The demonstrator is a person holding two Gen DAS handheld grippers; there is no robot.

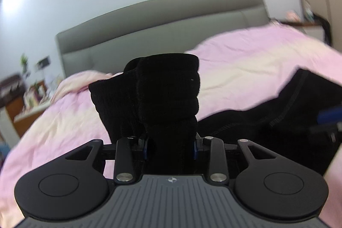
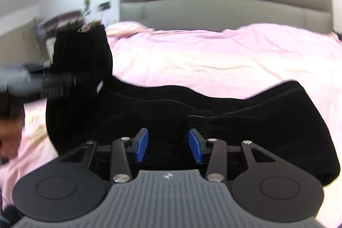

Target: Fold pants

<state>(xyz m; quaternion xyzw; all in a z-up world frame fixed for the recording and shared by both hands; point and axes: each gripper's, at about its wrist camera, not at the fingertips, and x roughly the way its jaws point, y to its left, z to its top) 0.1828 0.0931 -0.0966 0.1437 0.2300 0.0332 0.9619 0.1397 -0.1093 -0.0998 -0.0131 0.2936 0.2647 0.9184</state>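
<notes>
Gripping bunched black pants (image 1: 168,95), left gripper (image 1: 170,147) fingers clamp them; right gripper (image 2: 168,145) fingers stand parted above fabric.

free: pink duvet (image 2: 213,57) beyond pants (image 2: 213,121) | blocked: headboard (image 2: 213,3) (far edge)

We see the pants (image 1: 166,87) as matt black ribbed knit cloth, centre frame; the duvet (image 1: 245,57) is soft pink cloth, lightly creased; the headboard (image 2: 224,1), upper centre, looks like smooth grey upholstery; the right gripper (image 2: 168,145) has matt black plastic, shiny metal rivets, and blue pads (image 2: 142,144).
</notes>
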